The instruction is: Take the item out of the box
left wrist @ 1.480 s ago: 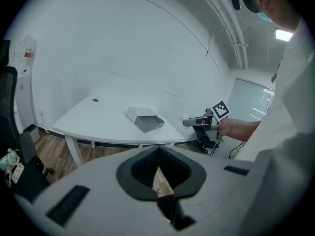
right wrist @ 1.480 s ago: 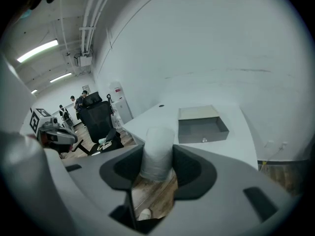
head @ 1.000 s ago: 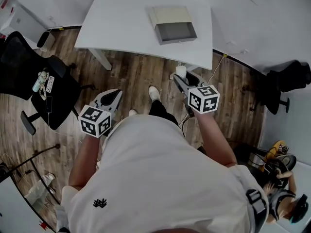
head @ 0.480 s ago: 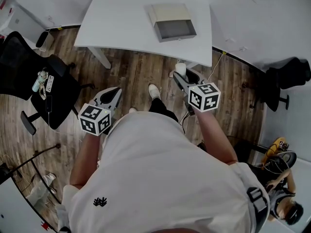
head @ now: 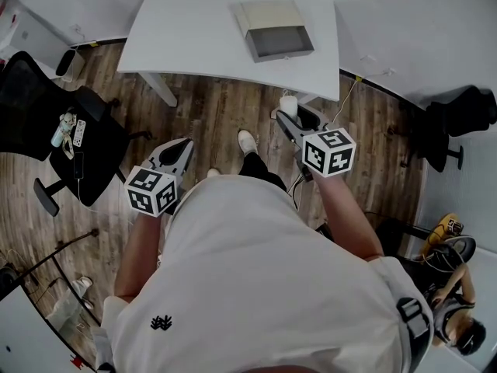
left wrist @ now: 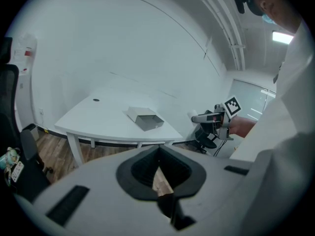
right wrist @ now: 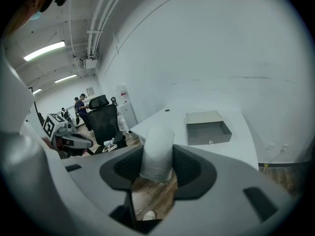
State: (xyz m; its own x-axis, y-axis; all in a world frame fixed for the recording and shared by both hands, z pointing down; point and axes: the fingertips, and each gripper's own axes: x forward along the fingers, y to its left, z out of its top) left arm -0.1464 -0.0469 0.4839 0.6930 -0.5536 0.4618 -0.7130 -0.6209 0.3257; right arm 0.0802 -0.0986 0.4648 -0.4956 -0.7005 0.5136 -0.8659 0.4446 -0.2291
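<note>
An open grey box (head: 273,31) lies on the white table (head: 194,45), far from both grippers; its inside looks bare. It also shows in the left gripper view as the box (left wrist: 146,119) and in the right gripper view as the box (right wrist: 208,127). My right gripper (head: 293,121) is over the wooden floor, shut on a white wrapped cylinder (head: 289,107). That cylinder (right wrist: 156,154) stands upright between the pads of the right gripper (right wrist: 156,165). My left gripper (head: 178,154) hangs over the floor at the left. The left gripper (left wrist: 158,154) has its jaws together with nothing in them.
A black office chair (head: 70,142) with small things on its seat stands at the left. Another dark chair (head: 458,127) is at the right, and a person (head: 454,317) sits at the lower right. A cable (head: 345,103) runs down from the table's right edge. People (right wrist: 81,107) stand far back.
The right gripper with the cylinder has drifted a little to the right. The table and box have slid slightly up in the head view. The left gripper has hardly moved.
</note>
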